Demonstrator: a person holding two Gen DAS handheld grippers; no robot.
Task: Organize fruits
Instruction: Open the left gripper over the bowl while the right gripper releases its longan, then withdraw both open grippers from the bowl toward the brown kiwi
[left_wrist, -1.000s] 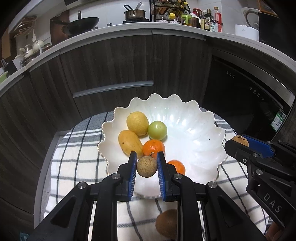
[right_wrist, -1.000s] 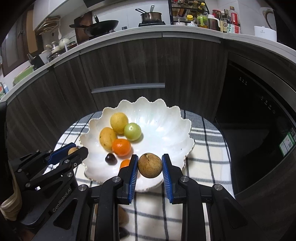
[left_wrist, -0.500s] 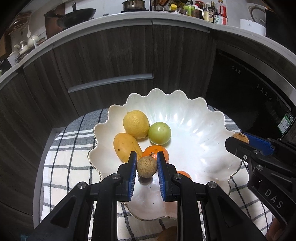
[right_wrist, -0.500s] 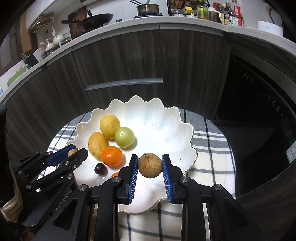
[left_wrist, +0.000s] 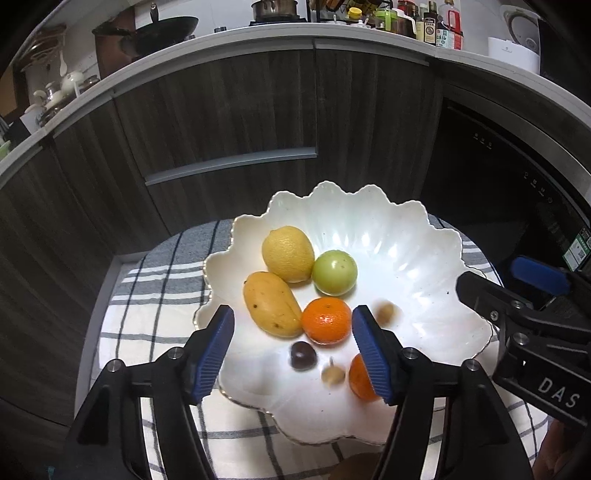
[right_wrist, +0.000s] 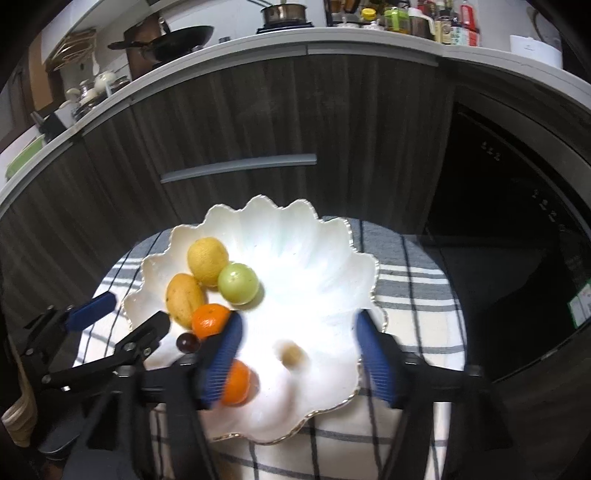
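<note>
A white scalloped bowl (left_wrist: 399, 225) (right_wrist: 295, 236) holds a lemon (left_wrist: 288, 253), a green fruit (left_wrist: 334, 272), a mango (left_wrist: 271, 308), two oranges (left_wrist: 327, 319) (right_wrist: 236, 382) and a dark plum (left_wrist: 303, 354). My left gripper (left_wrist: 293, 350) hangs over the bowl's near side with its jaws opening; a small brown fruit (left_wrist: 332, 374) shows blurred below them, free of the pads. My right gripper (right_wrist: 299, 360) is over the bowl's right part, jaws opening too. Its brown fruit (right_wrist: 291, 354) (left_wrist: 386, 312) is blurred against the bowl floor, loose.
The bowl stands on a checked cloth (left_wrist: 159, 306) over a small round table. Dark wood cabinets (left_wrist: 221, 122) rise behind it and a dark appliance (left_wrist: 498, 177) stands to the right. Another brown fruit (left_wrist: 351, 469) lies on the cloth at the near edge.
Both grippers went from shut on a brown fruit to wide apart. Both fruits have left the pads and dropped towards the bowl floor. Earlier both grippers moved forward over the bowl.
</note>
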